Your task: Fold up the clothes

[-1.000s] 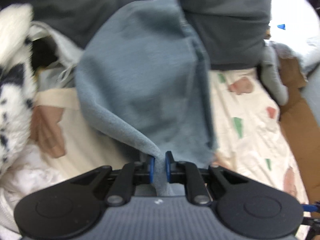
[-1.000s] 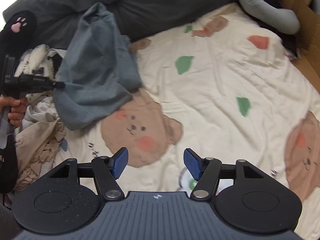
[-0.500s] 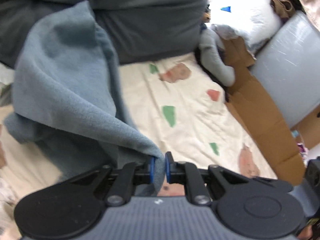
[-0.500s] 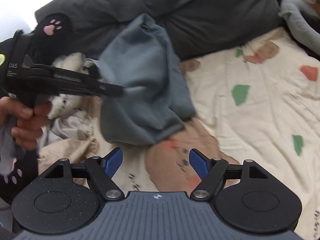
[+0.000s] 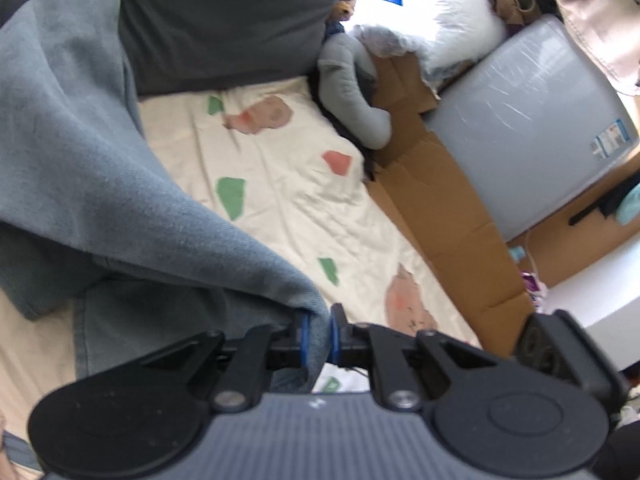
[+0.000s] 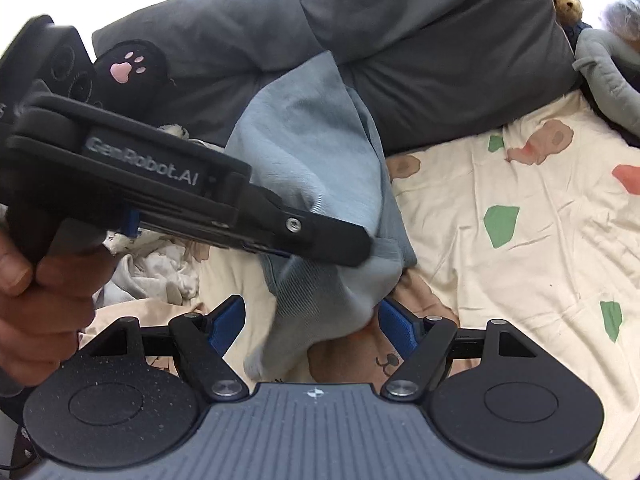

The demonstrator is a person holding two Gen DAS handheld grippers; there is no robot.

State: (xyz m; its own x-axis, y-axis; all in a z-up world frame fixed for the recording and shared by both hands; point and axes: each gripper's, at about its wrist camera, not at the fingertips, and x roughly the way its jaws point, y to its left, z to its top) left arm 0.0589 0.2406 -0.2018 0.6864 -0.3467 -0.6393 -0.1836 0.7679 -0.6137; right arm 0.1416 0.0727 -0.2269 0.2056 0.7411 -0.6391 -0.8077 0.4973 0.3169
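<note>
Above a cream bedsheet (image 6: 520,240) printed with bears and green patches, a blue-grey sweatshirt (image 6: 320,168) hangs from the left gripper (image 5: 318,338), whose blue pads are pinched almost together on a fold of its edge. Its body drapes away to the left and far side in the left wrist view, toward a dark grey duvet (image 5: 224,20). A bare hand (image 6: 44,300) grips the black handle of that tool at the left of the right wrist view, the tool slanting down to the right across the frame. The right gripper (image 6: 312,320) sits near, its fingers spread wide; the garment's ribbed hem dangles between them, and the pads do not appear to press it. Only the left wrist view shows the cardboard (image 5: 432,200) and grey plastic bin (image 5: 528,132) along the bed's right side; only the right wrist view shows the black paw-print plush (image 6: 128,68) and the pile of pale laundry (image 6: 156,268) at left.
</note>
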